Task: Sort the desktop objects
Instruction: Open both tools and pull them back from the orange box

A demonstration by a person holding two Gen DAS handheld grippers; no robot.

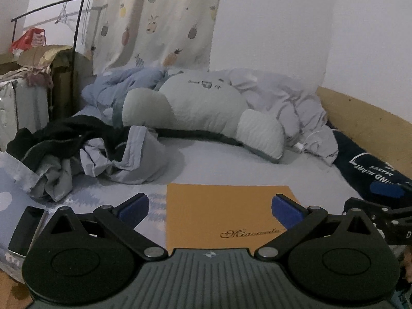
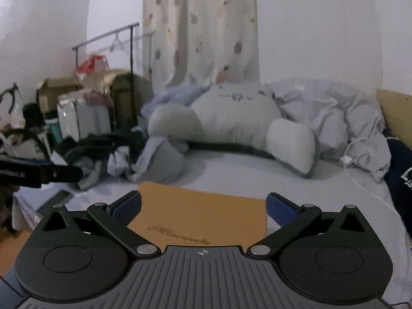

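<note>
An orange-brown flat box (image 1: 224, 213) with gold script lettering lies on the bed sheet, right in front of both grippers; it also shows in the right wrist view (image 2: 203, 213). My left gripper (image 1: 209, 206) is open and empty, its blue pads either side of the box, above it. My right gripper (image 2: 203, 204) is open and empty, also over the box. The right gripper shows at the right edge of the left wrist view (image 1: 386, 206). The left gripper shows at the left edge of the right wrist view (image 2: 41, 173).
A dark phone (image 2: 55, 199) lies on the sheet to the left, also in the left wrist view (image 1: 25, 228). Crumpled grey and black clothes (image 1: 90, 149), a large pillow (image 1: 206, 113), a white cable (image 2: 360, 170) and a navy cloth (image 1: 370, 170) lie on the bed.
</note>
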